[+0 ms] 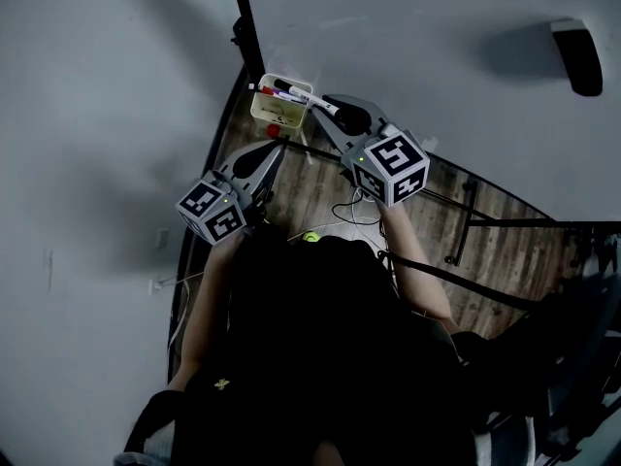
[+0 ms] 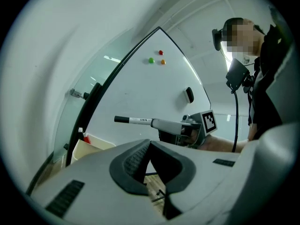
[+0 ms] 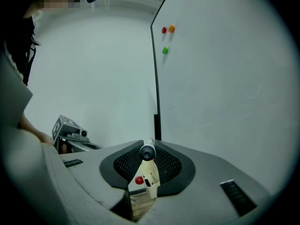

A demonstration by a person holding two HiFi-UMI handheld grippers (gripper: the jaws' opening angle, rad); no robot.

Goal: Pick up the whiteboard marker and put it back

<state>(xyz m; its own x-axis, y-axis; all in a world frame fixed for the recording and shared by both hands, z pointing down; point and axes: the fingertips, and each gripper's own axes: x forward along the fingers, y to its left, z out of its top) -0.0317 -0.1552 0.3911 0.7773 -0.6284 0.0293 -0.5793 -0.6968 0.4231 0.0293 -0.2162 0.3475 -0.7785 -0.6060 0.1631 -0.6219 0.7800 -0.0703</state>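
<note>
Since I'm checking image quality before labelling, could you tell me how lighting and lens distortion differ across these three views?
Head view: dim, the person's torso nearly black, soft shadows on the pale wall. Left gripper view: brighter, strong fisheye bowing the whiteboard's black frame, dark corners. Right gripper view: evenly lit, the whiteboard marker sharp end-on, rim vignetted.

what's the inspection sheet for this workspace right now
surface: whiteboard, no writing seen
job's things: whiteboard marker in right gripper, pointing at cream tray that holds other markers
clutter: nothing seen
grippers: right gripper shut on whiteboard marker; left gripper shut, nothing between its jaws
cables: thin cables on wood floor
surroundings: three magnets and black eraser on whiteboard
</note>
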